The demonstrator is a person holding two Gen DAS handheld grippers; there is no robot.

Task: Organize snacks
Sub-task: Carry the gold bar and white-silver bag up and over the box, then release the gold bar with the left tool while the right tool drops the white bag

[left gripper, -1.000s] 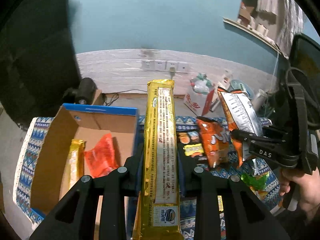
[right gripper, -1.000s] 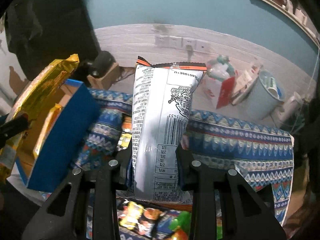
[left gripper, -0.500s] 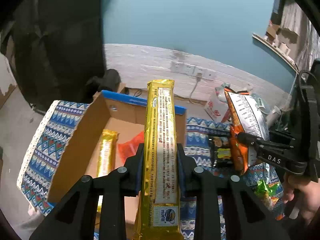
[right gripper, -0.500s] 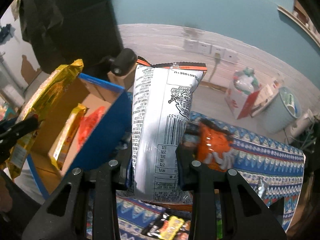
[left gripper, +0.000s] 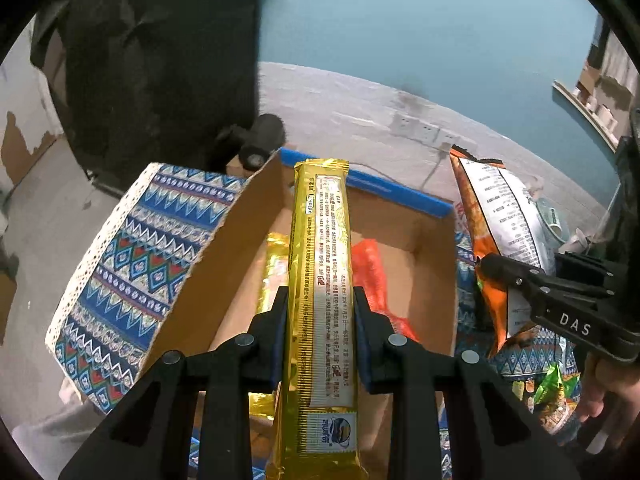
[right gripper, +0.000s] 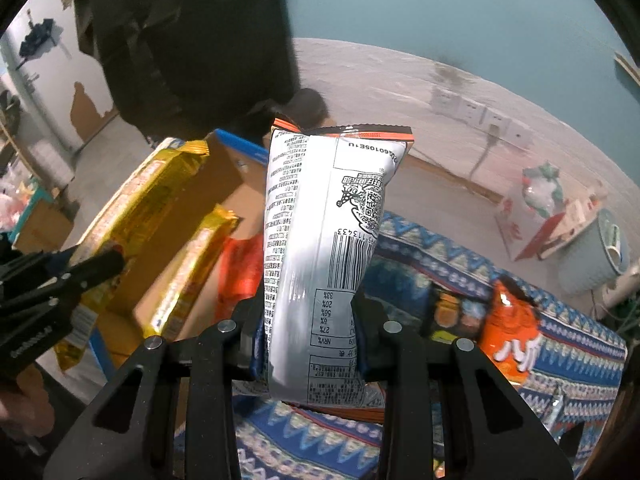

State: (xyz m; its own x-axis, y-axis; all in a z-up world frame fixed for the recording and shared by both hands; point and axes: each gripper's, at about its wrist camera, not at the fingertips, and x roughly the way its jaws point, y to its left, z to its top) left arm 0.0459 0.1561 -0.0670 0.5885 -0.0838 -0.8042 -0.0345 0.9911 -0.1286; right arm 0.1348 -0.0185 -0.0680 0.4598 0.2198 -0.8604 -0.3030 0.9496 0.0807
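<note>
Left wrist view gave us the left gripper [left gripper: 320, 336] clamped on a long gold wrapper [left gripper: 322, 272], its pale back panel covered in small print too fine for us to read, with a blue-and-white round logo near the bottom end. The pack stood upright between the pads and reached out over the open cardboard box [left gripper: 416, 240], which has a blue rim. Ahead of the fingers, inside the box, we saw a second gold pack [left gripper: 274, 268] lying left of the held one and a red-orange packet [left gripper: 370, 276] lying right of it. To the right we saw the other tongs, marked "DAS", holding an orange-edged bag. In the right wrist view the right gripper [right gripper: 308, 340] was closed on that silver snack bag [right gripper: 324, 248]; we read "NRV%" on a nutrition table, a barcode with digits ending "13433", a QR code and a stamped code at the orange top seam. Right of those fingers an orange chip bag [right gripper: 508, 332] lay on the patterned blue cloth [right gripper: 560, 360]; the box sat to their left.
</note>
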